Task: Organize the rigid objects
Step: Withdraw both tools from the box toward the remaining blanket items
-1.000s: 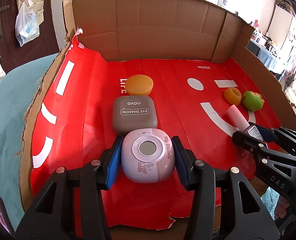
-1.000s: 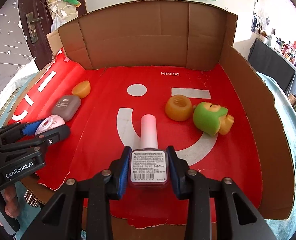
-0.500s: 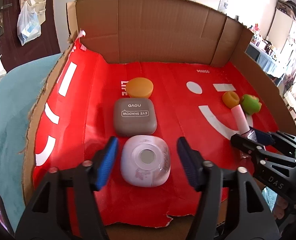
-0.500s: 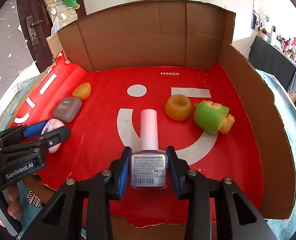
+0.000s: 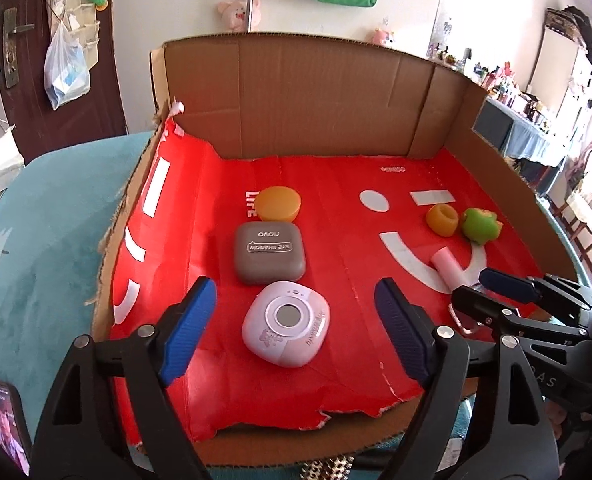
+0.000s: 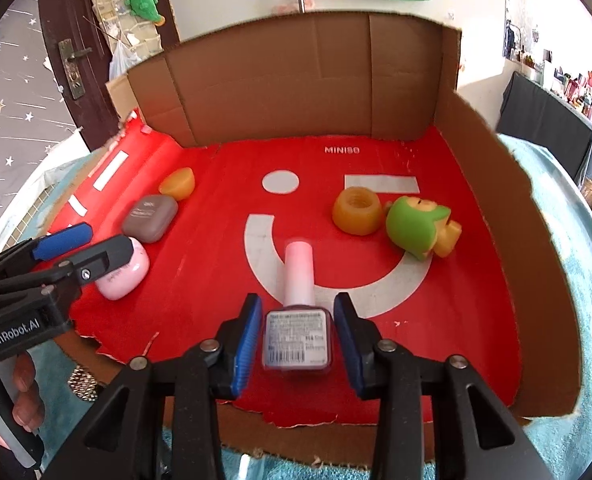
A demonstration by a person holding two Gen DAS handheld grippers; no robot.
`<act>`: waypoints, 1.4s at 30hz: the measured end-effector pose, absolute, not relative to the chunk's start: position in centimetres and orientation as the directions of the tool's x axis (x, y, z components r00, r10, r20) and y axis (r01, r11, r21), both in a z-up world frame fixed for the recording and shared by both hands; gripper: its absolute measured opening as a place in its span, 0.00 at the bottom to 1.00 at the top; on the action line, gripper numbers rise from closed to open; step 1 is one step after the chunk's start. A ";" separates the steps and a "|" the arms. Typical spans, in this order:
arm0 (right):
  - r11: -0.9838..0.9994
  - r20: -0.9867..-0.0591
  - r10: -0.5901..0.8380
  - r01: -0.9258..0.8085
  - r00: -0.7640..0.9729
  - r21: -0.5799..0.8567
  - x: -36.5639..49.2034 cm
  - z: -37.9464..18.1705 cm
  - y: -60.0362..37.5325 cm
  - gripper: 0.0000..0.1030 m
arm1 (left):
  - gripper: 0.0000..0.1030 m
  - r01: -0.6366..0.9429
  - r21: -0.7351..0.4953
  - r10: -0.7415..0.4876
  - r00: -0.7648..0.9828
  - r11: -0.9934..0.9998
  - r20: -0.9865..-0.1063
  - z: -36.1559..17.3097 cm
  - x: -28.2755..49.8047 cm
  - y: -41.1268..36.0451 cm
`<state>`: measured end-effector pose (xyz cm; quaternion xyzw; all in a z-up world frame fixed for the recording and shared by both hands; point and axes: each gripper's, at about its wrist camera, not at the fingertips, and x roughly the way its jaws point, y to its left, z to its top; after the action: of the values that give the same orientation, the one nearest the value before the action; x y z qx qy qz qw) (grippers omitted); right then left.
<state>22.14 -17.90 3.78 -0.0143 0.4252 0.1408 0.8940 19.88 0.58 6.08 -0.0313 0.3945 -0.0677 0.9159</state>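
Observation:
My left gripper hangs just above a pink rounded case that lies on the red floor of the cardboard tray. Its jaws are opening and stand wide, clear of the case. Behind the case lie a brown eye-shadow case and an orange lid. My right gripper straddles a nail polish bottle with a pink cap, lying flat. Its jaws are opening, with a thin gap on each side of the bottle. An orange cup and a green toy lie beyond.
Brown cardboard walls close the tray at the back and right; the left side is low and the front edge is torn. A teal cloth lies under the tray. A phone lies at the near left. A hand holds the left gripper.
The left jaws have let go of the pink case, spread wide and pulled back upward. The right jaws have parted slightly from the nail polish bottle.

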 end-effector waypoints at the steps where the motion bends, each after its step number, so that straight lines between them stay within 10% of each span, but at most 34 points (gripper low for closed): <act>1: 0.959 -0.757 0.244 -0.268 0.606 0.095 21.9 4.1 -17.9 0.48 | 0.79 0.100 -0.114 -0.152 0.683 0.988 -0.715 6.3 19.7 0.6; 30: 0.938 -0.655 0.330 -0.315 0.680 0.145 17.0 7.9 -18.9 1.00 | 1.00 0.068 -0.120 -0.131 0.741 0.990 -0.659 8.8 14.6 1.4; 42: 0.941 -0.616 0.323 -0.314 0.718 0.127 15.6 8.9 -19.1 1.00 | 1.00 0.055 -0.082 -0.093 0.792 0.995 -0.604 10.2 12.3 1.4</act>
<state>15.61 -19.14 8.88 0.0066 0.3336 0.1718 0.9269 12.30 1.37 10.22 -0.0300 0.3203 -0.0390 0.9460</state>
